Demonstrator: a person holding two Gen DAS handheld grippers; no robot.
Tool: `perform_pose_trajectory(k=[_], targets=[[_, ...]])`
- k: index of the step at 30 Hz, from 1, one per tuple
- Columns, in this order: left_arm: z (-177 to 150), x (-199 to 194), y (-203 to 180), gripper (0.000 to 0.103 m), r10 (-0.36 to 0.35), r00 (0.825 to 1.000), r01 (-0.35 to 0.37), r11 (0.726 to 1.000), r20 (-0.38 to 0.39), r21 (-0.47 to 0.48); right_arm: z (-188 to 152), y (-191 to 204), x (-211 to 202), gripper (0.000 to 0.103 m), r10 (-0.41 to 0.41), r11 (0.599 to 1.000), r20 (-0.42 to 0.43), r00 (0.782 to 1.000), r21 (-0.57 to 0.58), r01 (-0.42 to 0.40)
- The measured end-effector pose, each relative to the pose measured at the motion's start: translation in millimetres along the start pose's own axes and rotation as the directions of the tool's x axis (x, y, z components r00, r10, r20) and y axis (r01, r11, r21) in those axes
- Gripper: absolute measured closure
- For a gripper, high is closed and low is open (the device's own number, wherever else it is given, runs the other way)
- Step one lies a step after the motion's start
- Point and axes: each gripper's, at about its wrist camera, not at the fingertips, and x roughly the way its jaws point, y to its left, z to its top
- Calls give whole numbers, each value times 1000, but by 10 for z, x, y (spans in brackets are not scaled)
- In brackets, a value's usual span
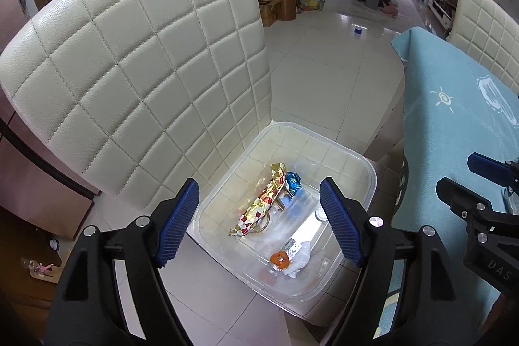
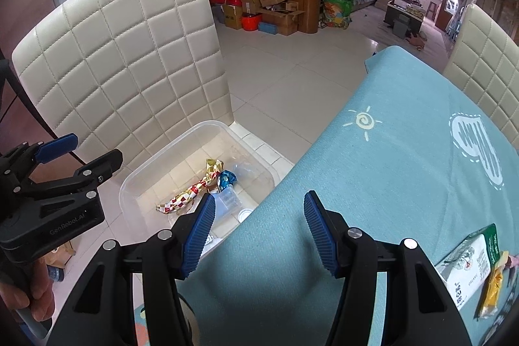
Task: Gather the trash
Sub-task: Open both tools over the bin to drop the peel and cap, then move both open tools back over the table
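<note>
A clear plastic bin sits on a white chair seat. It holds a gold-and-red wrapper, a blue wrapper, an orange piece, crumpled white paper and clear plastic. My left gripper hovers open and empty above the bin. My right gripper is open and empty over the teal tablecloth, beside the bin. A white-and-green packet and a yellow wrapper lie on the table at the right.
The quilted white chair back rises behind the bin. A second white chair stands past the table. Tiled floor lies beyond, with boxes and bags by a wooden cabinet.
</note>
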Motion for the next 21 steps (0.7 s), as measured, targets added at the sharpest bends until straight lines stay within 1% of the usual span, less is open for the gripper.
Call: perform_pose_trajectory(k=[7, 12, 18, 21], targets=[[-57, -239, -31, 24, -7, 1000, 6, 1000, 27, 6, -91, -4, -261, 47, -15, 1000, 27, 1000, 10, 14], [-133, -440, -124, 23, -16, 999, 15, 1000, 45, 24, -216, -60, -489, 47, -31, 999, 49, 998, 30, 29], [-233, -678, -343, 21, -41, 997, 37, 998, 68, 56, -431, -213, -758, 47, -61, 996, 73, 995, 67, 56], [-290, -768, -538, 20, -61, 996, 55, 994, 72, 90, -576, -369, -869, 47, -82, 992, 81, 993, 99, 74]])
